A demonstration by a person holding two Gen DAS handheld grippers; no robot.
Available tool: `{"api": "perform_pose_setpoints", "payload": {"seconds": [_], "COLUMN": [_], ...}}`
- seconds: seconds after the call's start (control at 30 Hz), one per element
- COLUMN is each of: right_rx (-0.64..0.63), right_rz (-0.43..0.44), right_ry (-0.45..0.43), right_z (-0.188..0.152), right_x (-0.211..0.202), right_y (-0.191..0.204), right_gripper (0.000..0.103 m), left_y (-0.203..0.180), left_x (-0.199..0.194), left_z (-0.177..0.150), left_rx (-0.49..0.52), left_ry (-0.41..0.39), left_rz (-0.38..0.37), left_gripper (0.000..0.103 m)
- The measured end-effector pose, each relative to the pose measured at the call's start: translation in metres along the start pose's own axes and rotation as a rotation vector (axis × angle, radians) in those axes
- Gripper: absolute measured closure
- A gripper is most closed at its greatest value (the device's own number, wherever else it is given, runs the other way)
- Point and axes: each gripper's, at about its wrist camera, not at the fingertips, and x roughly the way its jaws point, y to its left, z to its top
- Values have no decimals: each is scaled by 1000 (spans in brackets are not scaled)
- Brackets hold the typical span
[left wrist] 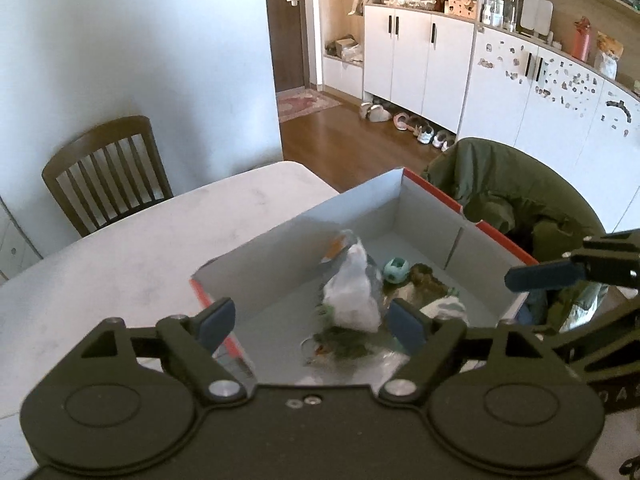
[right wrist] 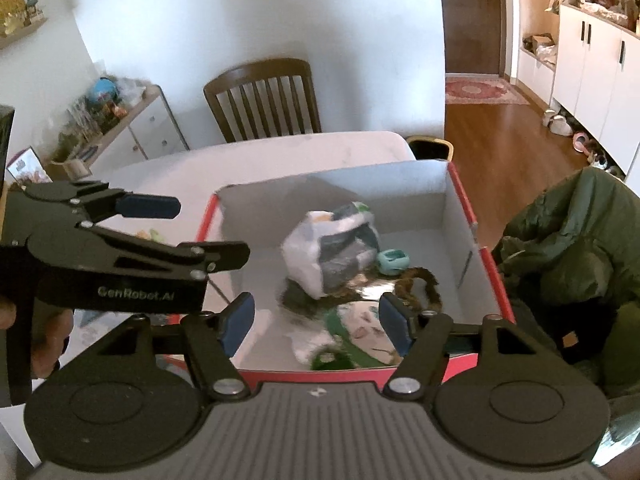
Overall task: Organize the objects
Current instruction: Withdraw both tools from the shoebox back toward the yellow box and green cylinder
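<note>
2 grippers hover over a red-rimmed cardboard box (right wrist: 460, 196) on a pale table (right wrist: 168, 176), both spread wide, neither holding anything.

Key relation: a clear plastic bag (right wrist: 332, 246) with white and grey contents sits at frame centre in the right wrist view, straight ahead of the right gripper (right wrist: 318, 322) and lined up with the gap between its blue pads (right wrist: 240, 320). In the left wrist view the bag (left wrist: 352, 292) lies ahead and a little right of centre between the left gripper (left wrist: 310, 318) fingers. Which gripper is nearer I cannot tell. The bag is blurred; it looks to stand roughly upright, long axis near vertical, whether resting or in mid-air unclear.

Materials:
- Bag: thin crinkled film, soft, lumpy; likely to deform under a pinch.
- Teal rounded object (right wrist: 394, 262), hard-looking, just right of the bag.
- Brown fuzzy ring (right wrist: 420, 284), lower right of box floor.
- White-and-green patterned packet (right wrist: 360, 332), flat, near the lower rim.
- Box walls: plain grey board, stiff, smooth.

Olive jacket (right wrist: 572, 248) draped at frame right, outside the box. Wooden slat chair (right wrist: 264, 96) at upper centre.
</note>
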Motion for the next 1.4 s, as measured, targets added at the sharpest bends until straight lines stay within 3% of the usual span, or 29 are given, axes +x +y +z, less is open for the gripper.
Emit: {"api": "perform_pose_setpoints", "payload": {"seconds": [0.17, 0.5, 1.0, 1.4], "right_rx": [-15, -21, -23, -53], "right_rz": [3, 7, 20, 12], "right_ry": [-48, -98, -87, -46], "right_z": [1, 0, 2, 17], "right_x": [-6, -5, 18, 54], "right_y": [29, 83, 155, 191], "right_gripper": [27, 24, 24, 24], "left_y": [22, 73, 148, 207], "left_x": [-20, -48, -74, -56], "left_z": [-10, -29, -63, -106], "left_rx": [-12, -55, -121, -152], "left_ry": [-21, -60, -113, -102], "left_rz": [-6, 1, 37, 41], "left_gripper": [15, 1, 1, 1]}}
